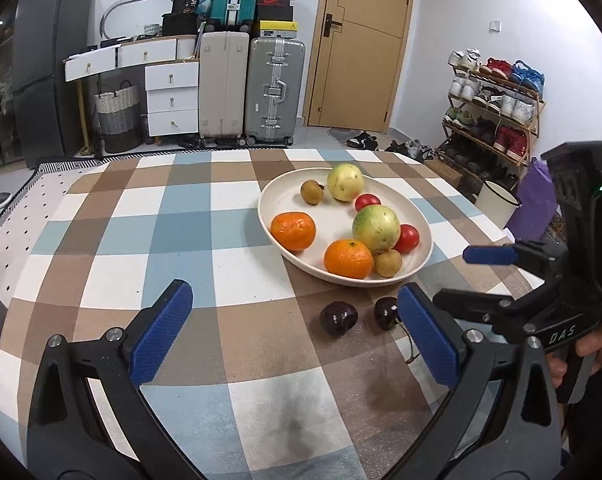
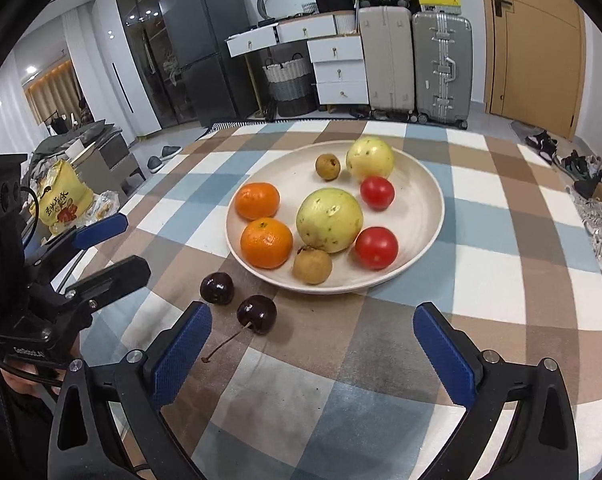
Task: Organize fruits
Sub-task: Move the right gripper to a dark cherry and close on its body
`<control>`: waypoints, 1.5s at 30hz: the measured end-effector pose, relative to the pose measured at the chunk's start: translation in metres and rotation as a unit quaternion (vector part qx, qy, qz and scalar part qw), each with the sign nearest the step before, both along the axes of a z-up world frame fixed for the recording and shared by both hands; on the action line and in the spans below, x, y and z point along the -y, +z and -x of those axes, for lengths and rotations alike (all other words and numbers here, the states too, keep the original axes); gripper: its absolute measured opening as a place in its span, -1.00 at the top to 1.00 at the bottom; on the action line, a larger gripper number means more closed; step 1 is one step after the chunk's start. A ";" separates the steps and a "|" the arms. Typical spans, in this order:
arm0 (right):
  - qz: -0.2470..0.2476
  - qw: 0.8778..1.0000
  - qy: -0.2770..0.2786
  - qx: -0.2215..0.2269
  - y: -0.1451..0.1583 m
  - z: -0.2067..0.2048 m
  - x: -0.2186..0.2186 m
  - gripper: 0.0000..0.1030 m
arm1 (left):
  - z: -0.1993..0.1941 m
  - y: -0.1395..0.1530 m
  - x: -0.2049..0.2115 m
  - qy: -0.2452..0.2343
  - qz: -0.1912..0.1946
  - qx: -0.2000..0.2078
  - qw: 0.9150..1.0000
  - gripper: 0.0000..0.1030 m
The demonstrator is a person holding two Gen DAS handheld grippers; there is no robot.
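Observation:
A cream plate (image 1: 269,200) (image 2: 421,208) on the checked tablecloth holds two oranges (image 1: 293,230), two yellow-green guavas (image 1: 376,228), two tomatoes (image 1: 408,238) and two small brown longans (image 1: 388,263). In front of the plate, two dark cherries (image 1: 338,317) (image 2: 257,314) lie on the cloth. My left gripper (image 1: 295,334) (image 2: 133,244) hovers open just short of them, with nothing between its blue pads. My right gripper (image 2: 313,356) (image 1: 457,276) stands open beside it, its left pad (image 2: 181,356) near the stemmed cherry. Neither gripper touches any fruit.
The table's far edge (image 1: 221,152) faces suitcases (image 1: 275,88), white drawers (image 1: 173,100) and a door. A shoe rack (image 1: 497,112) and a white bucket (image 1: 497,200) stand off the right side. A yellow bag (image 2: 61,204) sits off the left edge.

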State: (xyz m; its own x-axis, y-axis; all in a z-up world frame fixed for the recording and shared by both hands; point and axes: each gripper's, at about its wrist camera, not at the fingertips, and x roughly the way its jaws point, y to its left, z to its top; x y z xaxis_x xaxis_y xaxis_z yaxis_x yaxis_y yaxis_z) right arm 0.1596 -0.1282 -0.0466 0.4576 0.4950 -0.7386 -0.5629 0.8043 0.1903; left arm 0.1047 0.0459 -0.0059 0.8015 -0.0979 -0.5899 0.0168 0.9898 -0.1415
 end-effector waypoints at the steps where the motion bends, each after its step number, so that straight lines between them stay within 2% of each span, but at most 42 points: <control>1: 0.001 1.000 0.000 -0.007 -0.004 -0.002 -0.001 -0.99 | -0.001 -0.001 0.000 0.001 0.000 -0.001 1.000 -0.98; 5: 0.015 1.000 0.009 -0.023 -0.016 -0.005 -0.011 -0.99 | -0.003 -0.006 -0.002 0.008 -0.005 -0.008 1.000 -0.98; 8: 0.029 0.999 0.012 -0.017 -0.017 -0.004 -0.018 -0.99 | -0.007 -0.008 -0.006 0.012 -0.001 -0.013 1.000 -0.98; 12: 0.024 0.999 0.015 -0.028 -0.019 -0.005 -0.023 -0.99 | -0.009 -0.011 -0.010 0.019 0.000 -0.015 1.000 -0.98; 22: 0.088 0.996 -0.006 -0.003 -0.031 -0.006 -0.036 -0.99 | -0.013 -0.018 -0.009 0.018 -0.008 -0.025 0.999 -0.98; 26: 0.083 0.996 -0.010 -0.013 -0.032 -0.009 -0.027 -0.99 | -0.014 -0.021 -0.006 0.017 -0.020 -0.029 0.999 -0.98; 31: 0.091 0.996 -0.002 0.000 -0.030 -0.006 -0.024 -0.99 | -0.015 -0.022 -0.006 0.012 -0.018 -0.030 0.999 -0.98; 37: 0.074 0.997 0.017 0.002 -0.028 0.000 -0.032 -0.97 | -0.017 -0.024 -0.006 0.010 -0.019 -0.035 0.999 -0.98; 38: 0.076 0.997 0.021 0.003 -0.029 0.001 -0.035 -0.95 | -0.017 -0.024 -0.007 0.011 -0.017 -0.035 0.999 -0.98; 40: 0.084 0.996 0.032 0.004 -0.031 0.003 -0.040 -0.77 | -0.017 -0.024 -0.010 0.014 -0.013 -0.036 0.999 -0.98; 41: 0.085 0.996 0.036 0.003 -0.031 0.004 -0.042 -0.57 | -0.018 -0.024 -0.011 0.016 -0.011 -0.035 0.999 -0.98; 45: 0.084 0.996 0.039 0.007 -0.031 0.006 -0.046 -0.53 | -0.018 -0.025 -0.015 0.020 -0.005 -0.036 0.999 -0.98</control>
State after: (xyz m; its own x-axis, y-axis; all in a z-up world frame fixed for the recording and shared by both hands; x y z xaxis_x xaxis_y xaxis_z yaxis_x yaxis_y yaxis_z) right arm 0.1539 -0.0826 -0.0772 0.4336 0.3989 -0.8080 -0.6268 0.7777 0.0475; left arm 0.1225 0.0608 -0.0309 0.7600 -0.0607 -0.6471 -0.0332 0.9907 -0.1319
